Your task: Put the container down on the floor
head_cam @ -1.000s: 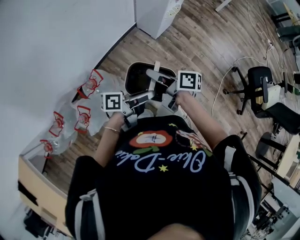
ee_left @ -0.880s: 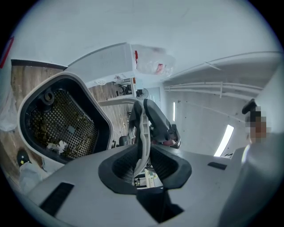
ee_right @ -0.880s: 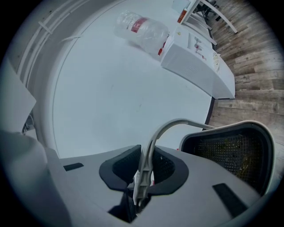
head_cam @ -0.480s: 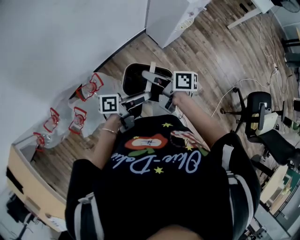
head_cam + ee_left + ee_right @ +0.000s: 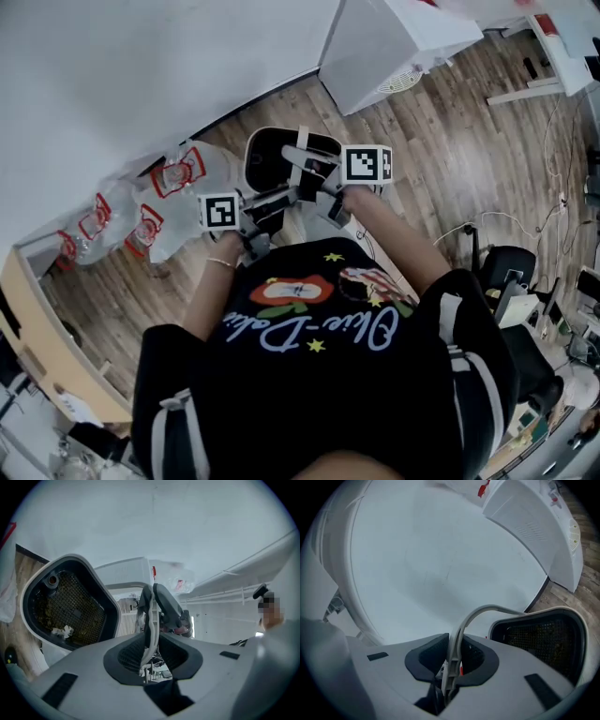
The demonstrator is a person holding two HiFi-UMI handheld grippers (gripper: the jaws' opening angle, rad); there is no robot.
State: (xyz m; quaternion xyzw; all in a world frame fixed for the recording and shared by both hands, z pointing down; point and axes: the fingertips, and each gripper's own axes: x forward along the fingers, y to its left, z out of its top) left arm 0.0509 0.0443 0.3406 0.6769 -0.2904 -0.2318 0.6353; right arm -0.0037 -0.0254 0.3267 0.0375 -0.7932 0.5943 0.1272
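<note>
The container [image 5: 249, 161] is held out in front of the person's chest, over the wooden floor [image 5: 441, 159] and close to the foot of the white wall [image 5: 141, 66]. From the head view I see its white rim and dark inside, with a pale handle [image 5: 302, 155] crossing the top. The left gripper [image 5: 281, 198] and the right gripper [image 5: 319, 178] both reach in to that handle from either side, each with its marker cube facing up. I cannot tell from here whether the container's base touches the floor. Clear bags with red print [image 5: 169, 178] lie along the wall to the left, a white cabinet [image 5: 394, 47] stands further along it, and an office chair [image 5: 511, 277] sits off to the right.

In the left gripper view, the left gripper [image 5: 152, 648] has its jaws pinched on the thin white handle [image 5: 149, 616], which rises straight out from between the dark pads. The container [image 5: 75, 602] fills the left side, its mouth turned toward the camera, showing a dark mesh lining and a small white scrap [image 5: 62, 631] low down inside.

In the right gripper view, the right gripper [image 5: 452, 660] is likewise clamped on the handle [image 5: 485, 610], which arches up and over to the right toward the container [image 5: 543, 639]. The white wall sits behind, and the cabinet [image 5: 534, 522] is at upper right.
</note>
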